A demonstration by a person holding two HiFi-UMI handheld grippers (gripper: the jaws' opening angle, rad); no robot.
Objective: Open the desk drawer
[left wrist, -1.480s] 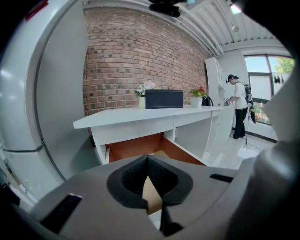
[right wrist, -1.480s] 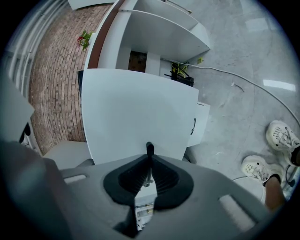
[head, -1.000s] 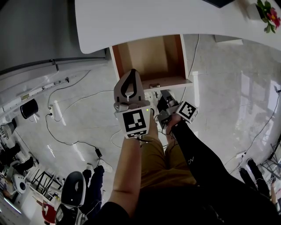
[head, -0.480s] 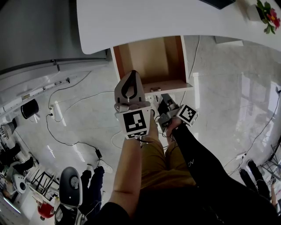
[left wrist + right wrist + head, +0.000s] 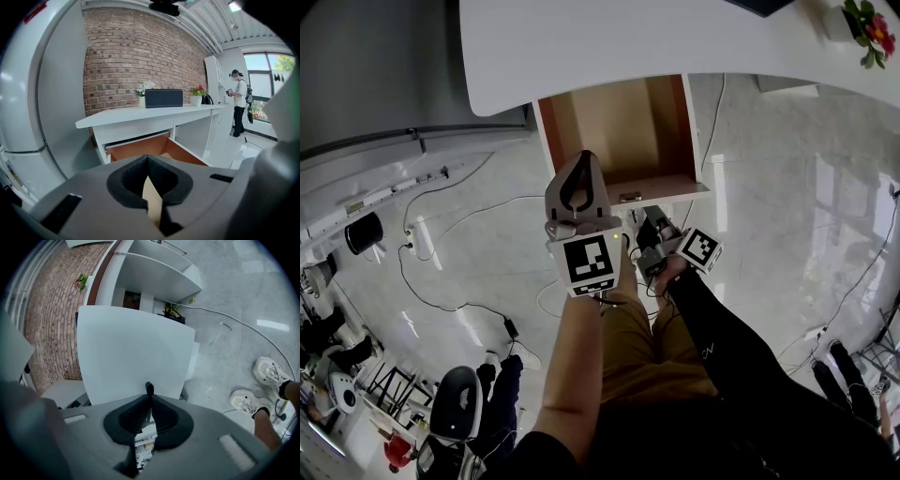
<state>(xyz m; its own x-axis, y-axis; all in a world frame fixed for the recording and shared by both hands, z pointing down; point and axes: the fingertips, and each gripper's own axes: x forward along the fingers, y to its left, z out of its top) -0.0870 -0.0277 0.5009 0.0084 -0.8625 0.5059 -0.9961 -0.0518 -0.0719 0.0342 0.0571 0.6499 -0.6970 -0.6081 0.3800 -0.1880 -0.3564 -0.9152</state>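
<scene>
**Entry: desk drawer.** Drawn well out from under the white desk top; at 12 o'clock of both grippers in the head view.

- **Make:** open box of smooth orange-brown wood, with a flat bare floor. White slab front bearing a small metal handle.
- **Left gripper:** grey and rounded, jaws together on nothing. At 7 o'clock of the handle.
- **Right gripper:** jaws likewise closed and empty. At 5 o'clock of the handle, near but apart.
- **Step, as judged:** opening all but complete.
- **Next move, if any:** a short, straight pull on the handle, otherwise withdrawal.
- **Surround:** glossy marbled floor.
</scene>
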